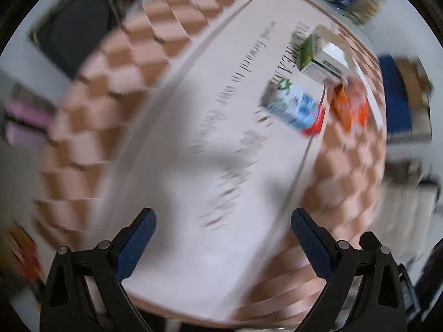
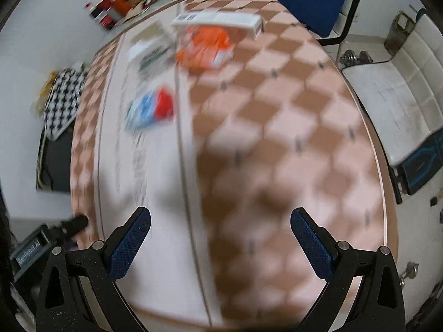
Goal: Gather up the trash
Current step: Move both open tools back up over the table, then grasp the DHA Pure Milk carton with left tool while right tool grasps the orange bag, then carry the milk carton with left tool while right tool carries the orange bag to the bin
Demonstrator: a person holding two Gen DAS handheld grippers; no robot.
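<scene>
Through my left wrist view, my left gripper (image 1: 223,244) hangs spread and empty over the pale printed runner (image 1: 177,149), far short of the blue-and-red packet (image 1: 295,109); I should close in squarely. Through my right wrist view, my right gripper (image 2: 221,244) is likewise wide apart, empty, tilted down over the checkered tablecloth (image 2: 290,138), the orange wrapper (image 2: 206,45) far ahead.

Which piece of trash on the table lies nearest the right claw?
The blue-and-white packet with the red end, on the pale runner. The orange wrapper and the white box lie farther off. The right claw is open and empty.
</scene>
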